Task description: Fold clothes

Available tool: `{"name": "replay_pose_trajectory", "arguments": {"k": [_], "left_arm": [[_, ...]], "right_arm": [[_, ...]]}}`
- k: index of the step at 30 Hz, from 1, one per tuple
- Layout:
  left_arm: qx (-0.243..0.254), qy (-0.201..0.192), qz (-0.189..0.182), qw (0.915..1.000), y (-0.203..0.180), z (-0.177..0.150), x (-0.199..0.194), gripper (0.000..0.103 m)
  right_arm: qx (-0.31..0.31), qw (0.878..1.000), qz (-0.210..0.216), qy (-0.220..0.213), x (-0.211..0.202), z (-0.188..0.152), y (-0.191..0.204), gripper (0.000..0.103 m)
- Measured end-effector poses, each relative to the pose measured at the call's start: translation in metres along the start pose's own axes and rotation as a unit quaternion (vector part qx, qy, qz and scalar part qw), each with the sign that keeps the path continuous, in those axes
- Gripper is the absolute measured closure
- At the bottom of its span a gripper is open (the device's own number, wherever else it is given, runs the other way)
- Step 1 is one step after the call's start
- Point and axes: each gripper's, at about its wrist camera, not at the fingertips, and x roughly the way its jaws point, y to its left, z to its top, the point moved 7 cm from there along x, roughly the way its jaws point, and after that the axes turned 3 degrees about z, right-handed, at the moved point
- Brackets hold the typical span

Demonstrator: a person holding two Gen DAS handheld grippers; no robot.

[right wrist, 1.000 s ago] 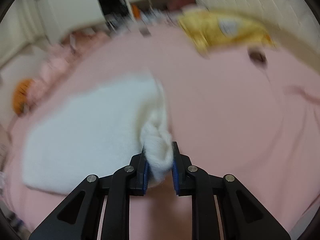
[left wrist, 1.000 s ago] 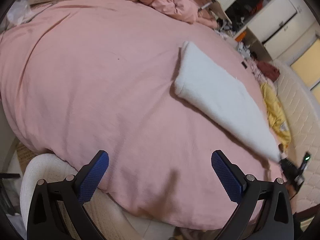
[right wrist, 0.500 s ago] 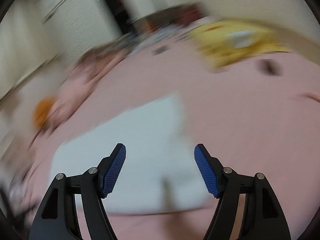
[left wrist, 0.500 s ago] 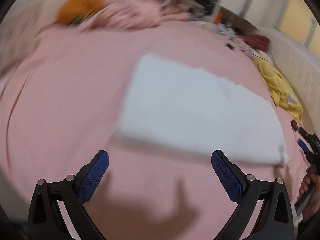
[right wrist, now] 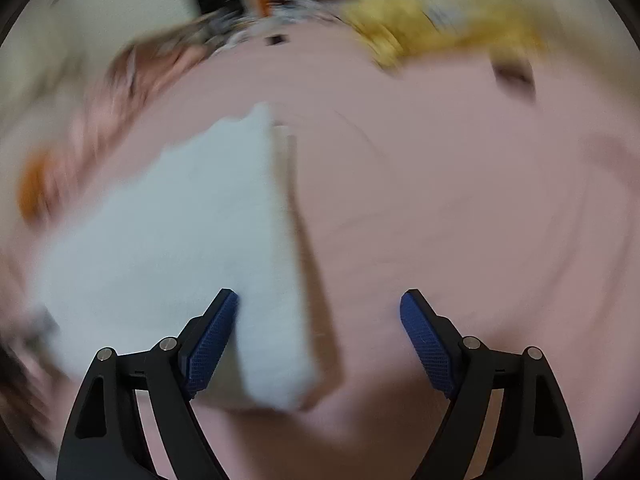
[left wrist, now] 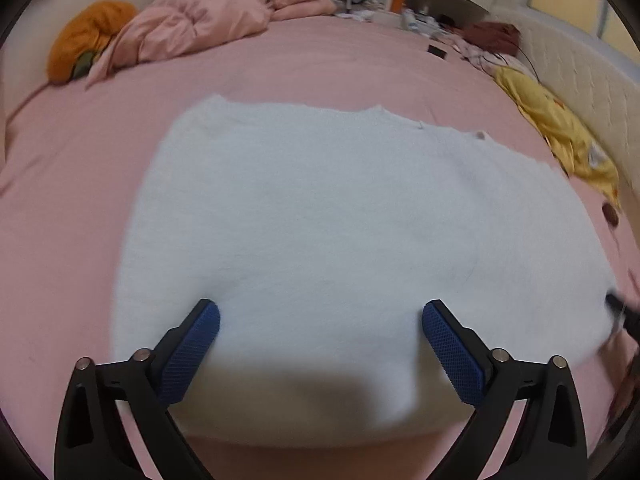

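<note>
Right, on your left wrist view your left gripper (left wrist: 320, 320) tilts down over the white garment (left wrist: 340, 248), jaws spread wide with nothing pinched, the garment lying flat on the pink bedsheet (left wrist: 72, 208). A yellow garment (left wrist: 560, 132) sits out at two o'clock. Over to the blurred right wrist view: your right gripper (right wrist: 318, 312) angles down too, jaws opening, the white garment's near corner lying loose between them and stretching off toward ten o'clock.
</note>
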Motion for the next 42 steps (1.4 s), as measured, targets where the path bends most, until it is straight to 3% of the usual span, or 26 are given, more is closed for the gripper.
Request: {"name": "replay_pose_trajectory", "arguments": {"k": [3,5,8,12,16,17,19,20,21,22,25,29,33,39,42], "left_arm": [[0.008,-0.052,0.045,0.9976,0.018,0.023,-0.026,0.001],[-0.001,-0.063,0.032,0.9975,0.032,0.048,-0.026,0.001],[-0.018,-0.048,0.022,0.9984,0.058,0.092,0.002,0.001],[-0.032,-0.008,0.035,0.9988,0.081,0.128,0.051,0.001],[-0.063,0.009,0.005,0.998,0.096,0.138,0.081,0.002],[-0.066,0.008,0.001,0.9978,0.095,0.141,0.086,0.008],[-0.074,0.022,-0.023,0.9968,0.092,0.141,0.097,0.037],[-0.08,0.035,-0.04,0.9953,0.09,0.139,0.103,0.071],[-0.084,0.043,-0.051,0.9942,0.088,0.138,0.107,0.086],[-0.083,0.041,-0.056,0.9941,0.085,0.137,0.107,0.087],[-0.073,0.027,-0.065,0.9948,0.079,0.137,0.097,0.092],[-0.083,0.003,-0.109,0.9906,0.073,0.145,0.066,0.094],[-0.07,-0.039,-0.155,0.9846,0.056,0.154,0.005,0.094],[-0.03,-0.101,-0.234,0.9667,0.031,0.143,-0.115,0.094],[-0.012,-0.121,-0.244,0.9623,0.032,0.119,-0.174,0.094]], "right_arm": [[0.023,0.998,-0.029,-0.048,-0.013,0.034,-0.009,0.021],[0.012,0.997,0.024,-0.069,-0.016,0.064,0.007,0.021],[-0.051,0.994,0.083,-0.038,0.007,0.107,0.045,0.021],[-0.143,0.987,0.078,-0.006,0.048,0.152,0.08,0.021],[-0.173,0.981,0.079,0.042,0.098,0.156,0.092,0.021],[-0.174,0.981,0.078,0.049,0.107,0.156,0.092,0.021],[-0.175,0.979,0.072,0.076,0.125,0.145,0.085,0.021],[-0.178,0.977,0.073,0.088,0.131,0.142,0.087,0.038],[-0.186,0.975,0.079,0.096,0.134,0.135,0.093,0.08],[-0.199,0.971,0.082,0.1,0.136,0.13,0.097,0.095],[-0.225,0.969,0.069,0.08,0.126,0.124,0.103,0.094],[-0.197,0.974,0.103,0.049,0.096,0.134,0.106,0.094],[-0.184,0.972,0.145,0.017,0.043,0.153,0.112,0.094],[-0.202,0.954,0.219,-0.015,-0.062,0.158,0.12,0.094],[-0.222,0.942,0.252,-0.023,-0.12,0.148,0.118,0.094]]}}
